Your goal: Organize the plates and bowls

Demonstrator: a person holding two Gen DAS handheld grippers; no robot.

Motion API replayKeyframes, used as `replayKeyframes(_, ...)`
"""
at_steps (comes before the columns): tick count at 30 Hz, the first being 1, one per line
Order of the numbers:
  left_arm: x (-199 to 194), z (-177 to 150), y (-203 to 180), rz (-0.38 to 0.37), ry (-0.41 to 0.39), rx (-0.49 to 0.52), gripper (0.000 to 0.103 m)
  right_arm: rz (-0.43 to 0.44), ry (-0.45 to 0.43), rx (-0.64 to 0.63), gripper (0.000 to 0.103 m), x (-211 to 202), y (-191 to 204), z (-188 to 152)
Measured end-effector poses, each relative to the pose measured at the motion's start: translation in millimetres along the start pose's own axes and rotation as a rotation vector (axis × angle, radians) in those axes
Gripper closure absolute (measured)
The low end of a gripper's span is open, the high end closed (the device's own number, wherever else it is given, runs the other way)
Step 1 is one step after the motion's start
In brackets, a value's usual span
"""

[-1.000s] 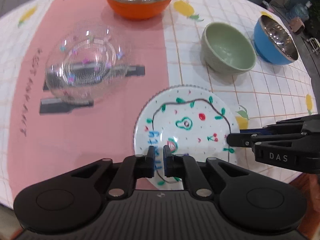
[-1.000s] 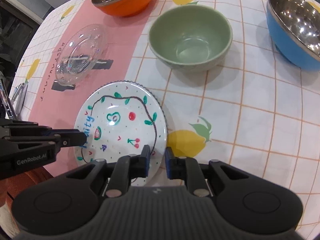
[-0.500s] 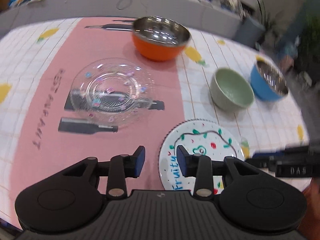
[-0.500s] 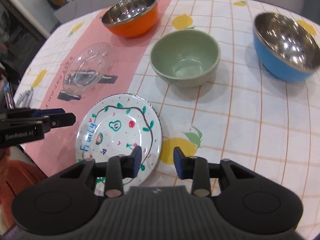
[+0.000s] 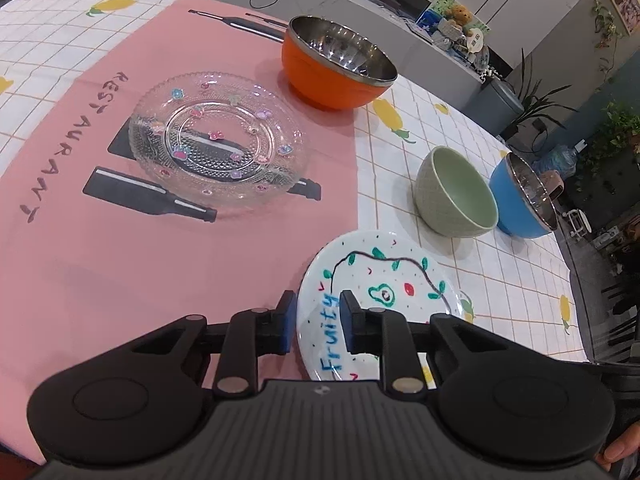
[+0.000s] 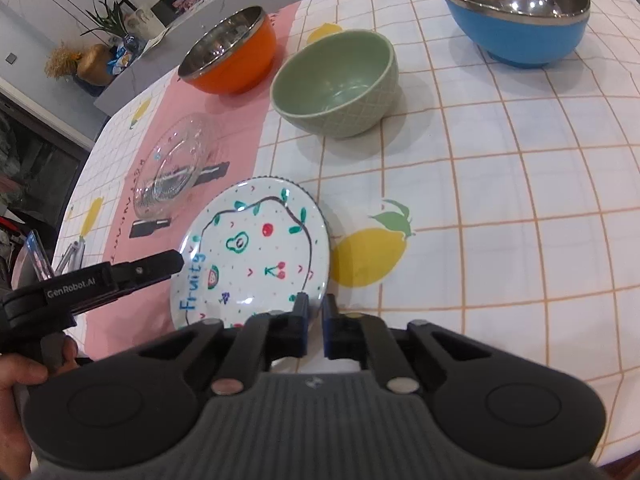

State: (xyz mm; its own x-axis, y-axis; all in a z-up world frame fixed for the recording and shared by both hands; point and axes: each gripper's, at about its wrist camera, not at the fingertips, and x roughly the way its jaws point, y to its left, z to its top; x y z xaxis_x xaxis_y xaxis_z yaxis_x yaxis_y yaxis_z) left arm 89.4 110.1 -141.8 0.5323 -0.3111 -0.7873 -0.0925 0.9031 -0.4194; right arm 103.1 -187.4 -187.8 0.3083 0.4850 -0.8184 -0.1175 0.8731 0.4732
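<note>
You've got five dishes on the tabletop: two plates and three bowls. Plates: one white painted plate with "Fruity" lettering, a vine loop, avocado and cherries, sitting low centre in both views with its edge overlapping the pink cloth; one clear glass plate with small coloured flower dots, flat on that cloth at left centre of the left wrist view. Bowls: an orange bowl with a steel lining at top centre, a pale green bowl with a quilted outer wall, and a blue bowl with a steel lining at upper right of the right wrist view. All three stand upright and empty. Your left gripper has its jaws closing, partly apart, straddling the near left rim of the painted plate; contact with the pads can't be confirmed. Your right gripper is clenched down to a narrow slit at the plate's near right rim, and whether the rim is pinched between the pads can't be told.
</note>
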Motion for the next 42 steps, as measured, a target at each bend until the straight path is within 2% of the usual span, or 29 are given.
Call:
replayKeyframes(9, -1, -2, -2, 0.017, 0.01, 0.014, 0.077, -0.014, -0.012, -0.009, 0.099, 2, 1, 4)
replayKeyframes(10, -1, -2, -3, 0.027, 0.007, 0.017, 0.077, -0.014, -0.011, -0.005, 0.094, 2, 0, 4)
replayKeyframes(13, -6, -3, -6, 0.054, -0.011, 0.059, 0.074, -0.044, -0.039, -0.034, 0.09, -2, 4, 3)
replayKeyframes(14, -9, -3, -7, 0.063, -0.02, 0.071, 0.068, -0.055, -0.05, -0.055, 0.086, -4, 7, 3)
replayKeyframes(16, -14, -3, -9, 0.08, -0.038, 0.095, 0.062, -0.07, -0.075, -0.088, 0.071, -9, 12, 3)
replayKeyframes(19, -21, 0, -11, 0.101, -0.074, 0.115, 0.06, -0.075, -0.111, -0.139, 0.07, -16, 24, 5)
replayKeyframes(21, -27, 5, -10, 0.104, -0.104, 0.113, 0.06, -0.064, -0.134, -0.176, 0.065, -19, 34, 6)
replayKeyframes(24, -35, 16, -4, 0.116, -0.147, 0.088, 0.06, -0.054, -0.171, -0.233, 0.065, -21, 52, 8)
replayKeyframes(29, -42, 34, 13, 0.163, -0.197, 0.062, 0.061, -0.031, -0.247, -0.257, 0.066, -21, 74, 15)
replayKeyframes(33, -42, 48, 33, 0.153, -0.194, 0.013, 0.065, -0.021, -0.247, -0.282, 0.066, -11, 91, 26)
replayKeyframes(37, -41, 61, 48, 0.194, -0.214, 0.019, 0.065, 0.006, -0.215, -0.281, 0.066, 7, 106, 41)
replayKeyframes(42, -41, 77, 73, 0.232, -0.257, -0.029, 0.065, 0.032, -0.181, -0.263, 0.066, 31, 120, 58)
